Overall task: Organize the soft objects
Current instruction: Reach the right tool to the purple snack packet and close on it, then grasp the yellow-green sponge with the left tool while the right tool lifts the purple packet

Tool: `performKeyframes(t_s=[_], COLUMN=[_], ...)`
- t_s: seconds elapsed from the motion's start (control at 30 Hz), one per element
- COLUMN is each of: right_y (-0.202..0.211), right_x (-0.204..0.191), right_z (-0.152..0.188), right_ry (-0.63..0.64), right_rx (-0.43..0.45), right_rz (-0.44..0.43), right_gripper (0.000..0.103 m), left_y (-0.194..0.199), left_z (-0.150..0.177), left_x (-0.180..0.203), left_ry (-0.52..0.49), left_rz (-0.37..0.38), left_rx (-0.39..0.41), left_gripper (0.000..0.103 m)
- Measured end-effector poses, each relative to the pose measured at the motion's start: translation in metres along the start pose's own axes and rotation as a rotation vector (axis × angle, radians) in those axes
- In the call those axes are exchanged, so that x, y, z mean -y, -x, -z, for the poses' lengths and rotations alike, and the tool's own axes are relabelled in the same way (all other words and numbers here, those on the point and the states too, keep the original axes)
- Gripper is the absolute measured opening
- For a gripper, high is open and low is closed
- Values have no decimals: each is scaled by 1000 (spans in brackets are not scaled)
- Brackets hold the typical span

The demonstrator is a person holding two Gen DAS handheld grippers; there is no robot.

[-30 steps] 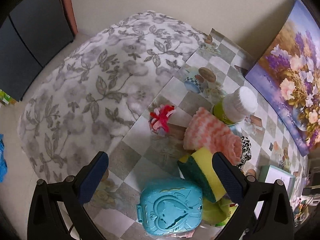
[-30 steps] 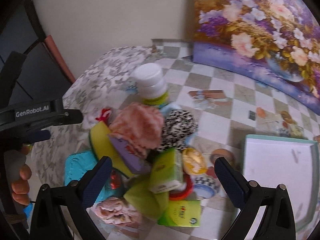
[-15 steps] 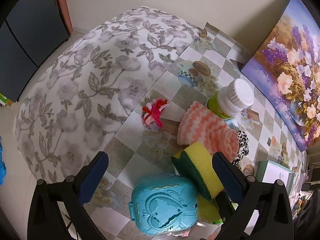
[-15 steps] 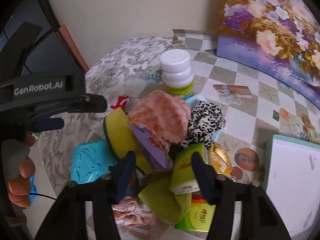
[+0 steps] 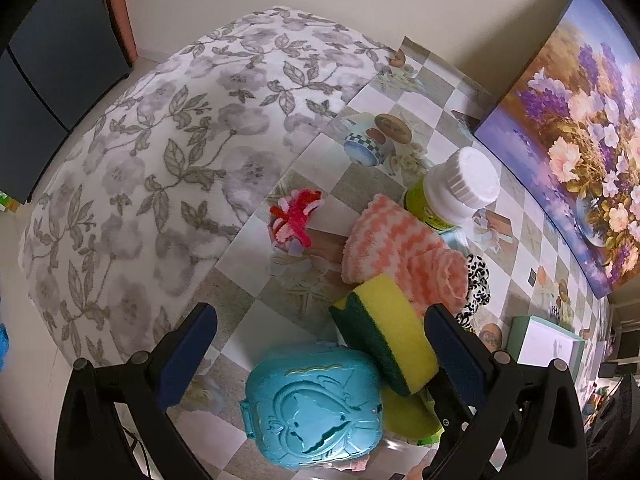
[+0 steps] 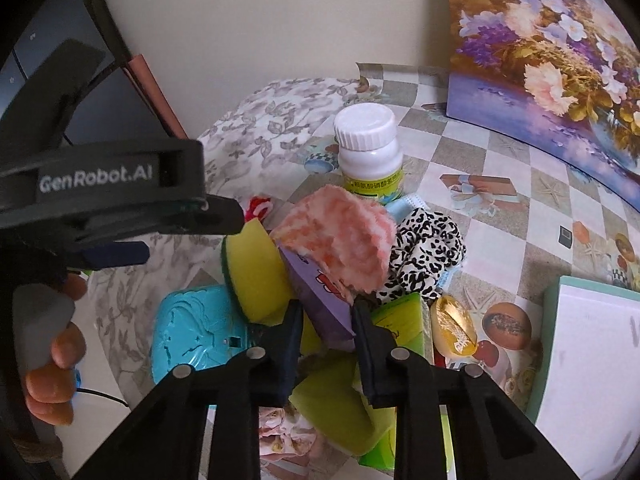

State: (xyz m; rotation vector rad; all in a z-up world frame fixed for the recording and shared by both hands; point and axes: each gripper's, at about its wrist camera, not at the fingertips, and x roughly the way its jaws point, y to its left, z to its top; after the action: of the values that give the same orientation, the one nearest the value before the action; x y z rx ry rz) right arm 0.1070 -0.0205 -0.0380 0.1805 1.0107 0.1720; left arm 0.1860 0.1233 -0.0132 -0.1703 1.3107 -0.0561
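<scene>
On my left, the left gripper (image 5: 318,346) hangs released, jaws wide, above the turquoise case (image 5: 314,404) and yellow sponge (image 5: 386,342). At centre, my right gripper (image 6: 326,322) is clenched on the purple box (image 6: 318,306) under the pink fuzzy cloth (image 6: 338,242). Rightward: leopard-print fabric (image 6: 426,256), then the white tray (image 6: 592,360).

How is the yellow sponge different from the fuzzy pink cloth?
The yellow-and-green sponge is a smooth, firm-looking block with a dark green layer; the fuzzy pink-and-white striped cloth is shaggy and bunched up. The sponge leans tilted on its edge, while the cloth drapes over other things. Both sit in the same pile.
</scene>
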Motion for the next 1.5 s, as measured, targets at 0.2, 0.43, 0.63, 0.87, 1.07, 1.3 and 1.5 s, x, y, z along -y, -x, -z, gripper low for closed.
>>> performKeyframes(t_s=[0.2, 0.43, 0.63, 0.87, 1.07, 1.3, 1.5], right_y=[14, 33, 41, 44, 45, 46, 48], right_x=[10, 17, 27, 33, 35, 35, 36], right_z=[-4, -8, -8, -6, -5, -5, -6], right_ry=[-39, -59, -76, -91, -96, -97, -100], right_rx=[30, 59, 64, 64, 64, 63, 67], right_rz=[-33, -29, -28, -29, -32, -33, -34], right_gripper=[25, 25, 25, 25, 25, 25, 25], left_y=[0, -1, -7, -16, -19, -15, 0], left_z=[2, 4, 7, 11, 13, 12, 9], left_x=[6, 12, 21, 30, 34, 35, 30], left_ry=[-12, -22, -52, -78, -82, -70, -61], left_rz=[1, -8, -15, -19, 11, 59, 69], left_rx=[0, 1, -12, -29, -44, -36, 1], left_gripper=[103, 103, 103, 96, 63, 47, 46])
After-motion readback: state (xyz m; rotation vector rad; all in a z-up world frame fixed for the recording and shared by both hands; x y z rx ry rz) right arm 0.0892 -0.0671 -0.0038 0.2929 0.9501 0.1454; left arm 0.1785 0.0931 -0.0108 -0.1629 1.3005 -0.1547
